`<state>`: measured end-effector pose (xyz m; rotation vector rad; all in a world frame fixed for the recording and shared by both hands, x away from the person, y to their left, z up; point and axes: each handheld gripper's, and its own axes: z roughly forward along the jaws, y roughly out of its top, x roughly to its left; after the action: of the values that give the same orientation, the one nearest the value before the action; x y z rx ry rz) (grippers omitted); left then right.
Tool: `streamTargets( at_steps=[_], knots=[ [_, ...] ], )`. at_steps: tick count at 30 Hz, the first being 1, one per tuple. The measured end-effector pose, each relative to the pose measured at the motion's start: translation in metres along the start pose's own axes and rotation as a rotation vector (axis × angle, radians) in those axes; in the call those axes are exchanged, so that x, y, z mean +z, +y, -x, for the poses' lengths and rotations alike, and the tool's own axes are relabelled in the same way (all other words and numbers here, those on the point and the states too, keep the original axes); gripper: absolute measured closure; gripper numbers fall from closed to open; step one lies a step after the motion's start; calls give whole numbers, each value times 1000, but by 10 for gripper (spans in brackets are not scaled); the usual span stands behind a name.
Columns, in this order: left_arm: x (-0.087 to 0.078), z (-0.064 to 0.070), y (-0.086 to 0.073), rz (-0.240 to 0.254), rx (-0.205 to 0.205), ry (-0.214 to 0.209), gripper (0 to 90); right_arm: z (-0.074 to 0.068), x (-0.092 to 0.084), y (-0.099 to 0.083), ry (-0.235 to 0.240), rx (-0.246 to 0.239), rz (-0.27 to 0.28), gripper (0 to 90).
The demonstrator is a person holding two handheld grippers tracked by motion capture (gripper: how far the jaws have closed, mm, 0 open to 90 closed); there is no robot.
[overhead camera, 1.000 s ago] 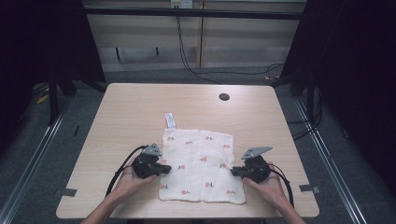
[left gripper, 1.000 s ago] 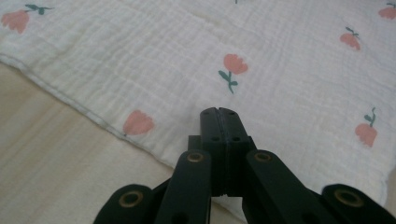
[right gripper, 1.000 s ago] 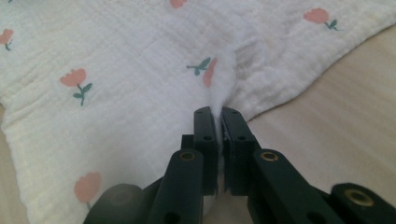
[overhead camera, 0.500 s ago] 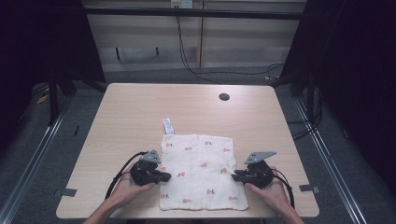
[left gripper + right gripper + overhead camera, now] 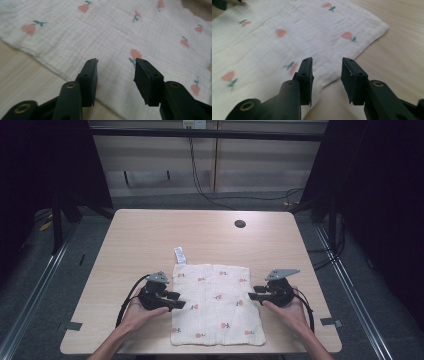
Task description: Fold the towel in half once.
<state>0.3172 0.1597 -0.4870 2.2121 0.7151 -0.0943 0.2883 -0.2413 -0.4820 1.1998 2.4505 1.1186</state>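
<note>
On the near half of the table (image 5: 130,235) I have the cloth (image 5: 216,302) lying flat, white with small pink flowers, its near edge close to the table's near edge and a small label (image 5: 179,255) sticking out from its far left corner. My left gripper (image 5: 176,300) sits at the cloth's left edge, jaws pointing right across it; they have just been opening and now stand spread, with nothing pinched, the fabric lying under them in the left gripper view (image 5: 116,71). My right gripper (image 5: 253,293) is at the cloth's right edge, pointing left; its jaws have also just been opening and are spread apart, empty, over the cloth's border and bare wood in the right gripper view (image 5: 327,68). Both hands (image 5: 142,312) come in from the near side, cables looping behind them. Far off, near the table's far edge, is a dark round hole (image 5: 240,224).
</note>
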Motion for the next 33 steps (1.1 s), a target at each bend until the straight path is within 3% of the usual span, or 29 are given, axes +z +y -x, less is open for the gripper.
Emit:
streamTargets(
  at_steps=[3,5,8,10,14,16,18,23,26,29,33],
  knots=[
    [-5,-4,0,12,-10,19,504,12,9,15,9,-8,7,619],
    [-6,-7,1,15,-18,30,495,21,14,25,41,18,-10,621],
    [-7,-10,3,19,-19,46,482,29,22,36,17,35,10,656],
    [-8,-11,4,25,-20,51,479,34,29,40,-47,20,7,669],
    [-8,-17,6,29,-25,77,478,53,42,46,-53,47,-8,696],
    [-8,-25,7,61,-68,69,483,60,47,49,-41,51,-21,705],
    [-8,-28,8,49,-68,80,483,65,51,51,-61,51,-36,702],
    [-14,-24,16,90,-39,74,484,66,58,49,-47,48,-35,654],
    [-15,-27,19,76,-37,85,472,66,60,48,-46,46,-47,656],
    [-18,-33,26,98,-44,119,469,63,63,49,-49,26,-39,713],
    [-11,-51,37,68,-45,143,482,62,63,46,-7,53,-8,844]
  ],
)
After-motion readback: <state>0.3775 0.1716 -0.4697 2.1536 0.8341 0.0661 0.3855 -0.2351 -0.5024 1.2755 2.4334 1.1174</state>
